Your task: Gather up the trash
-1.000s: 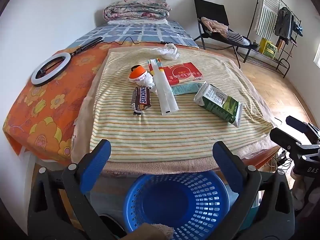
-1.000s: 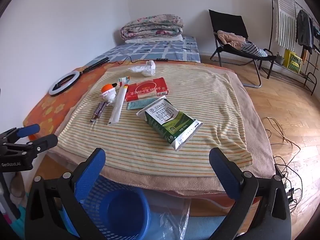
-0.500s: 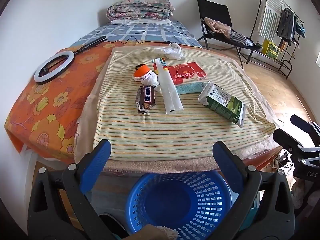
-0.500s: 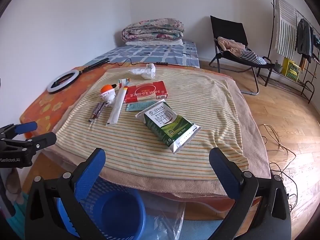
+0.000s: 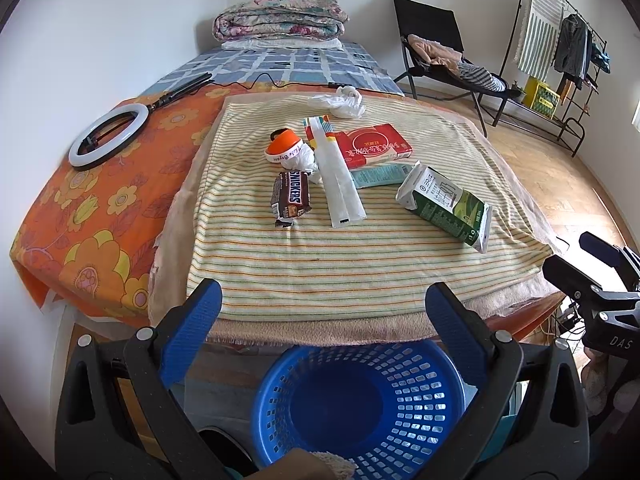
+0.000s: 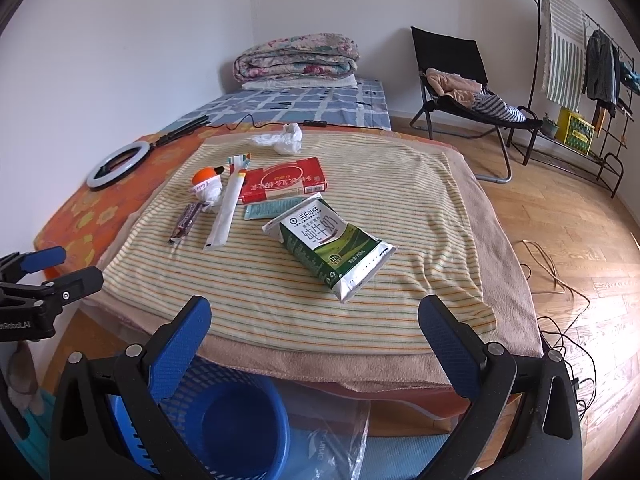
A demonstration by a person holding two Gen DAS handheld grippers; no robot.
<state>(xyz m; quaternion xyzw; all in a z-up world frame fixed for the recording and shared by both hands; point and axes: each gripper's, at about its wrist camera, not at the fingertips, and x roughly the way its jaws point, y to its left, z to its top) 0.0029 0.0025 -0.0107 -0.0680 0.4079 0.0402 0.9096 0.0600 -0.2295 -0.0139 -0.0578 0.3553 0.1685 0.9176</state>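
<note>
Left wrist view: left gripper spread wide, empty, over blue basket below the bed edge; right gripper likewise spread, empty. Trash on striped towel: Snickers wrapper, milk carton nearest right. Take the carton across its narrow body; long white sleeve overlaps red box, crowding the middle.

Glossy carton on soft striped cloth, perforated blue plastic basket below, shiny Snickers wrapper
</note>
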